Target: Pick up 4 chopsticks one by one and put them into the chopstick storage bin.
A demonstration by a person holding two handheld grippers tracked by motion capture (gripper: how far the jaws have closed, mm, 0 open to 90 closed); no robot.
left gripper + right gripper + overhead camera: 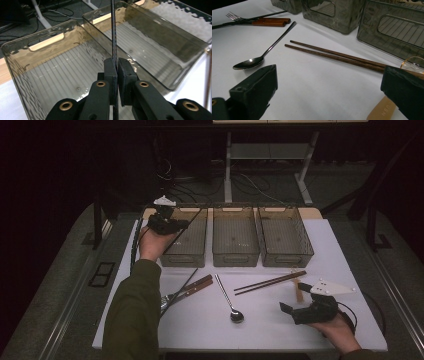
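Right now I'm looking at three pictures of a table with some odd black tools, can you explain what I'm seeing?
No robot here: a person holds a hand-held clamp with two black jaws in each hand. The high view looks down on the white table from above the person. The other two pictures come from small cameras riding on each clamp, looking along its jaws.

Three clear bins stand in a row at the far side. Nearer lie a spoon, a pair of brown chopsticks, and a fork beside wooden handles.

The left gripper is shut on a thin dark chopstick, held over the leftmost bin. The right gripper rests open near the table's front, holding nothing.
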